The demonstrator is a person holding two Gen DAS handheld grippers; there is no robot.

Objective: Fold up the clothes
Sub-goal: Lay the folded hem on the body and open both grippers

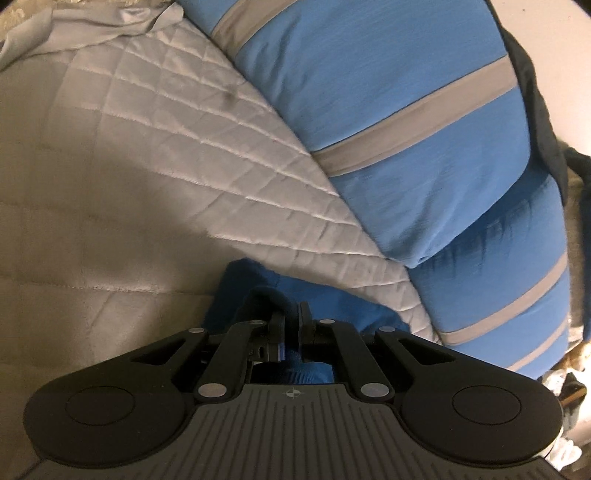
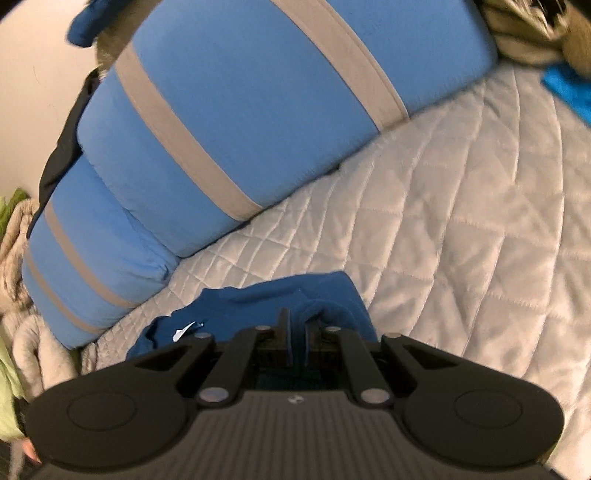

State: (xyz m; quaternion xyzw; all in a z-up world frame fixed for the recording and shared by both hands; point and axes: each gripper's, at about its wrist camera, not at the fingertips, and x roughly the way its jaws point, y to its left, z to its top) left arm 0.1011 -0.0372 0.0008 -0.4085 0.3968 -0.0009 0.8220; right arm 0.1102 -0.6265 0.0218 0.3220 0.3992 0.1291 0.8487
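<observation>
A dark blue garment [image 1: 255,284] lies bunched on the quilted grey bedcover [image 1: 155,177], close under the camera. My left gripper [image 1: 291,317] is shut on a fold of it. In the right wrist view the same dark blue garment [image 2: 258,306] shows a small white label, and my right gripper [image 2: 297,325] is shut on another fold of it, with cloth bulging over the right finger. Most of the garment is hidden under both grippers.
Two light blue pillows with grey stripes [image 1: 399,96] [image 2: 236,110] lie along the bedcover's far side, just beyond the garment. A grey cloth [image 1: 92,26] lies far left. A bright blue cloth [image 2: 569,92] lies far right. Fuzzy beige blankets [image 2: 18,240] are heaped at the left.
</observation>
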